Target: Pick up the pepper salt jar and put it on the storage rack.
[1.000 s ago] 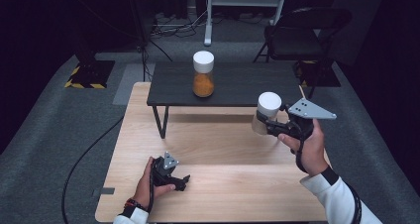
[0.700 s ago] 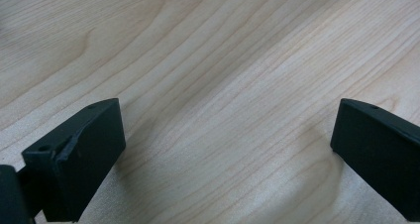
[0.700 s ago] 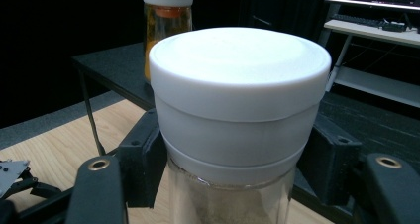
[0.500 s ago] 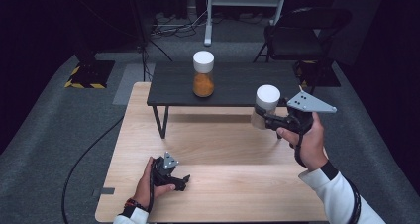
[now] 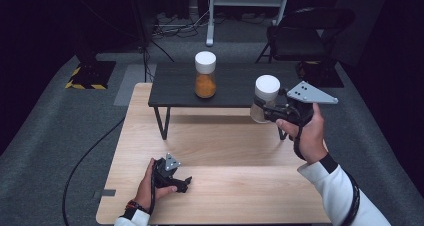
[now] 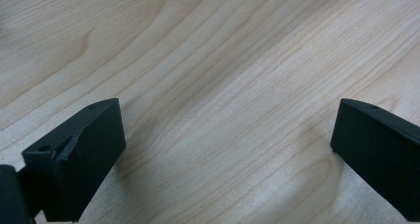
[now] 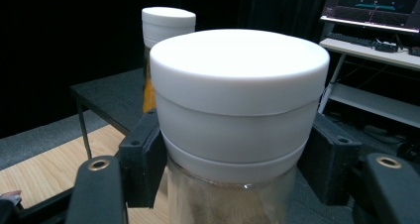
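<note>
High view: right gripper clamps a white-lidded jar aloft, unplaced; left gripper rests gaping on the tabletop.

Overhead forward-down; two close tongs-mounted views

The right tool carried its jar slightly farther forward.
</note>
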`<state>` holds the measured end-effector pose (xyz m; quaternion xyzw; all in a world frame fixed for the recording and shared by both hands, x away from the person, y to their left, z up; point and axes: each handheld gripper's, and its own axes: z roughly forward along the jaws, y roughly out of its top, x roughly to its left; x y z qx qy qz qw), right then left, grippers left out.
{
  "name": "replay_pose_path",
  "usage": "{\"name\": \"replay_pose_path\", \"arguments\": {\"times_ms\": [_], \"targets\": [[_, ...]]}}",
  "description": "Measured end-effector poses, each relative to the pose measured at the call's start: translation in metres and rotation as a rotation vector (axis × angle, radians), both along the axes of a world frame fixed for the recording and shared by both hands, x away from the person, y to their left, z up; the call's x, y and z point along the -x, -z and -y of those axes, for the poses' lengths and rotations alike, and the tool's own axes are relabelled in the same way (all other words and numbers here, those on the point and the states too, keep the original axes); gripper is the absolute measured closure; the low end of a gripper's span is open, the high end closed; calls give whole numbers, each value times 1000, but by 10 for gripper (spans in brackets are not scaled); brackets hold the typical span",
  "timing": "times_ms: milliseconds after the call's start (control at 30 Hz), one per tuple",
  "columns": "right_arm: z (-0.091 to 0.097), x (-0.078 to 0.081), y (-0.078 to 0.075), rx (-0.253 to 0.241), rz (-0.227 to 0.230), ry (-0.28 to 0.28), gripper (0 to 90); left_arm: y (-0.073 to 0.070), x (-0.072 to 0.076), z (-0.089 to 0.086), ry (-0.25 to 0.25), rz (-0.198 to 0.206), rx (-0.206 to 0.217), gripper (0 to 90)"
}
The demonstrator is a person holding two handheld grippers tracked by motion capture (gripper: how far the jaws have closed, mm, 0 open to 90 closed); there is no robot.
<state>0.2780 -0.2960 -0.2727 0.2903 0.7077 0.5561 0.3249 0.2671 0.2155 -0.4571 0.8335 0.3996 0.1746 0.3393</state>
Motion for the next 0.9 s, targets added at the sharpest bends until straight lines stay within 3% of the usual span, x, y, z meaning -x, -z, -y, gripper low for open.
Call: {"name": "replay_pose_path", "arguments": {"times_ms": [900], "targets": [[-14,-24,-5,-31,24,37,346,0,1,0,3,0,-2,6]]}}
